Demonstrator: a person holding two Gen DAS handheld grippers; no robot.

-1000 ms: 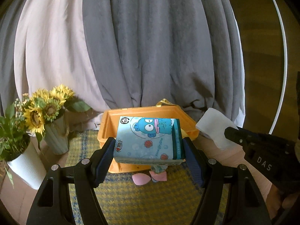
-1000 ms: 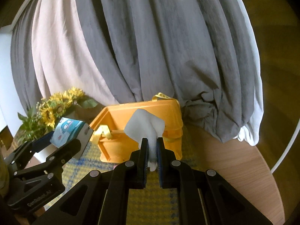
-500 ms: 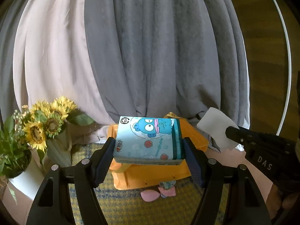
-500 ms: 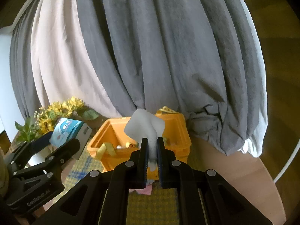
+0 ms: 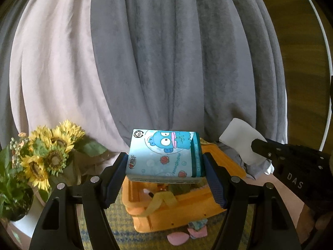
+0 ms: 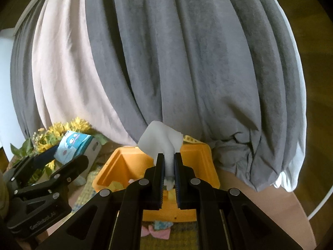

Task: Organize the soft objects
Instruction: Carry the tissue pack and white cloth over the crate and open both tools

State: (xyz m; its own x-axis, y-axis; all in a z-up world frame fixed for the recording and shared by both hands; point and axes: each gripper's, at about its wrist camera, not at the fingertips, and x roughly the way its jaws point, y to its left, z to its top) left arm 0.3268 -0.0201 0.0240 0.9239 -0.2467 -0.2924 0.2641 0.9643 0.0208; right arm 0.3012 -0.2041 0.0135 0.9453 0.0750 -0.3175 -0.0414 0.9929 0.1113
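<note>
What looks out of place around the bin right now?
Pink and teal scraps lie on the mat just in front of the orange bin, outside it. A yellow strap droops over its front rim. Both grippers' loads look secure.

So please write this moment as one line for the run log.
left gripper: shut on tissue pack | right gripper: shut on white tissue | both held above orange bin

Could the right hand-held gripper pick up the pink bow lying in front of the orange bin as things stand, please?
Probably not: the right hand-held gripper is shut on a white tissue, so the pink bow must wait.
</note>
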